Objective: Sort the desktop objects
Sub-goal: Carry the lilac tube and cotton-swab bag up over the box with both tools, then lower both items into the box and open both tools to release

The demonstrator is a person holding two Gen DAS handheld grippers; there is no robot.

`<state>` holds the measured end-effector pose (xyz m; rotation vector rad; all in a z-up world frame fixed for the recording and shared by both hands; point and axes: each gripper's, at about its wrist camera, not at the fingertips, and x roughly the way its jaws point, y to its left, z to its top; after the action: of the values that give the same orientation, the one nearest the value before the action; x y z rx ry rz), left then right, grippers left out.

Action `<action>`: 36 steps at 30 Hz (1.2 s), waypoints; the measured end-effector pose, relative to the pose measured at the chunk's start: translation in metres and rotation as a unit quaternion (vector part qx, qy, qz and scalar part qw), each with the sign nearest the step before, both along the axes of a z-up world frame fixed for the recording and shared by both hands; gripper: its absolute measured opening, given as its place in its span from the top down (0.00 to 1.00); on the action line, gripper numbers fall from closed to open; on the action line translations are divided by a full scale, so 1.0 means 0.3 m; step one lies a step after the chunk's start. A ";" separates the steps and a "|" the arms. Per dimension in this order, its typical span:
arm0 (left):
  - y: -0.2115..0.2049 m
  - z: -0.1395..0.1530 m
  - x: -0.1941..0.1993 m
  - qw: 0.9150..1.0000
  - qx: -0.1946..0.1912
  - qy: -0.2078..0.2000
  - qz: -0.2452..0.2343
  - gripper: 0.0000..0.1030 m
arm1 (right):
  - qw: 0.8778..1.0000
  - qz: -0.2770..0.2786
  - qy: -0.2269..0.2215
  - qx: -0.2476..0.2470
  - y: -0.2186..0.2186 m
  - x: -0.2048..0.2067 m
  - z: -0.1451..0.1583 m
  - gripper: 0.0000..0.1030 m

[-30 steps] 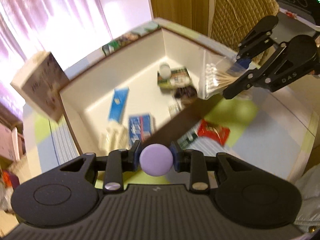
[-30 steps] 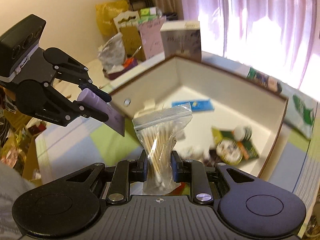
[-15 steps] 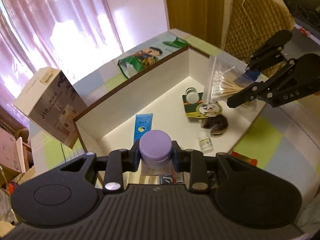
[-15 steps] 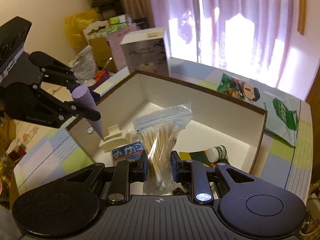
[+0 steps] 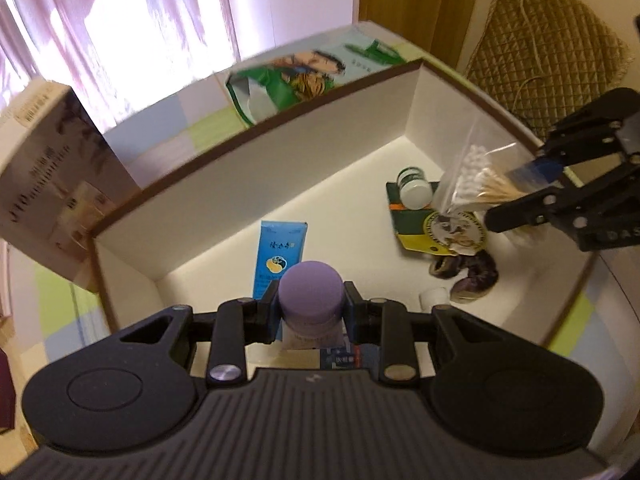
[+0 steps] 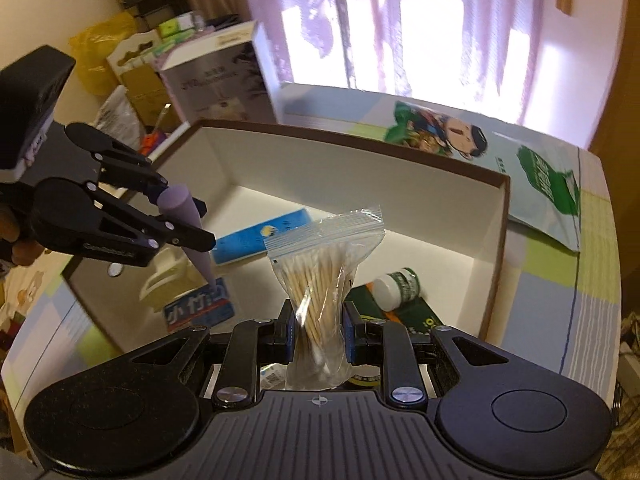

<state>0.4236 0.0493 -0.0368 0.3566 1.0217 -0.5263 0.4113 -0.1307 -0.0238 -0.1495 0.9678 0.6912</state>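
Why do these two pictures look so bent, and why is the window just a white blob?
Left wrist view: fisheye bends the box wall; the curtained window is blown out, the book smeared. Right wrist view: the same glare at the window, straight table edges bowed, the swab bag sharp.

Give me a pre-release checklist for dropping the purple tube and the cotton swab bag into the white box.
1. Left claw gripping the purple plastic tube: ok, pads pressed on it just below the cap.
2. Right claw gripping the clear zip bag of cotton swabs: ok, pinched at its waist.
3. Both loads over the open white cardboard box: ok.
4. Tube's landing spot bare: not ok, its tip points at a blue printed packet.
5. Bag's landing spot bare: cannot tell, the small white green-labelled bottle and dark green card lie close.
6. Claws apart from each other: ok.
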 end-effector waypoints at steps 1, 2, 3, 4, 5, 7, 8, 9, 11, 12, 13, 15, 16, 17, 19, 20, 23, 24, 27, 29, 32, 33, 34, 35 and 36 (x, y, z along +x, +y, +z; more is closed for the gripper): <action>-0.001 -0.005 0.017 1.000 -0.005 0.003 0.004 0.75 | 1.000 -0.003 0.002 -0.001 0.000 0.007 -0.005 0.75; 0.000 -0.010 0.036 1.000 -0.008 0.008 0.012 0.75 | 1.000 -0.007 0.004 -0.002 -0.001 0.015 -0.009 0.75; -0.002 -0.017 0.052 1.000 -0.009 0.011 0.017 0.75 | 1.000 -0.010 0.006 -0.004 -0.001 0.022 -0.014 0.75; -0.006 -0.027 0.065 1.000 -0.007 0.012 0.020 0.75 | 1.000 -0.014 0.008 -0.006 0.000 0.030 -0.019 0.75; -0.011 -0.037 0.078 1.000 -0.005 0.013 0.024 0.75 | 1.000 -0.016 0.010 -0.007 0.001 0.036 -0.023 0.75; -0.018 -0.059 0.101 0.999 0.001 0.017 0.031 0.75 | 1.000 -0.021 0.014 -0.007 0.004 0.048 -0.030 0.75; -0.021 -0.075 0.115 0.999 0.004 0.020 0.037 0.75 | 1.000 -0.023 0.016 -0.006 0.005 0.054 -0.034 0.75; -0.021 -0.089 0.127 0.999 0.008 0.022 0.044 0.75 | 1.000 -0.024 0.018 -0.006 0.008 0.063 -0.038 0.75; -0.018 -0.119 0.148 0.998 0.016 0.027 0.058 0.75 | 0.999 -0.025 0.020 -0.008 0.012 0.072 -0.044 0.75; -0.013 -0.133 0.156 0.997 0.019 0.029 0.066 0.75 | 0.999 -0.025 0.021 -0.008 0.014 0.075 -0.046 0.75; -0.006 -0.147 0.163 0.997 0.022 0.030 0.074 0.75 | 0.999 -0.025 0.022 -0.008 0.016 0.079 -0.049 0.75; 0.009 -0.164 0.173 0.995 0.030 0.029 0.087 0.75 | 0.999 -0.025 0.024 -0.008 0.019 0.085 -0.054 0.75; 0.016 -0.173 0.177 0.995 0.034 0.029 0.093 0.75 | 0.999 -0.025 0.024 -0.008 0.020 0.088 -0.056 0.75; 0.023 -0.175 0.180 0.994 0.034 0.028 0.096 0.75 | 0.999 -0.025 0.024 -0.009 0.022 0.091 -0.058 0.75; 0.030 -0.170 0.175 0.995 0.031 0.029 0.094 0.75 | 0.999 -0.026 0.026 -0.008 0.025 0.099 -0.062 0.75; 0.030 -0.166 0.168 0.995 0.030 0.030 0.088 0.74 | 0.999 -0.025 0.026 -0.008 0.028 0.103 -0.063 0.75; 0.036 -0.156 0.140 0.996 0.034 0.035 0.073 0.73 | 0.999 -0.019 0.030 -0.008 0.040 0.113 -0.068 0.75; 0.041 -0.152 0.130 0.996 0.037 0.036 0.072 0.72 | 0.999 -0.017 0.031 -0.008 0.044 0.117 -0.070 0.75; 0.063 -0.134 0.110 0.995 0.049 0.027 0.079 0.63 | 0.999 -0.010 0.035 -0.008 0.063 0.126 -0.078 0.75; 0.079 -0.118 0.101 0.994 0.057 0.018 0.087 0.59 | 0.999 -0.005 0.040 -0.007 0.082 0.133 -0.086 0.75; 0.108 -0.085 0.089 0.993 0.057 0.007 0.099 0.59 | 0.999 0.006 0.047 -0.005 0.118 0.140 -0.102 0.75; 0.116 -0.076 0.087 0.993 0.053 0.006 0.102 0.58 | 0.999 0.009 0.050 -0.005 0.133 0.143 -0.108 0.75; 0.124 -0.068 0.084 0.993 0.050 0.006 0.105 0.57 | 0.999 0.013 0.053 -0.005 0.147 0.145 -0.114 0.75; 0.130 -0.061 0.081 0.993 0.048 0.005 0.107 0.57 | 0.998 0.017 0.055 -0.006 0.161 0.148 -0.121 0.75; 0.133 -0.056 0.076 0.993 0.047 0.003 0.109 0.55 | 0.998 0.020 0.057 -0.008 0.177 0.149 -0.128 0.75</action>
<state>0.4464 0.0892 -0.0535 0.3235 1.0782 -0.2835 0.4561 -0.0775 -0.0624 -0.1446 1.0816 0.7353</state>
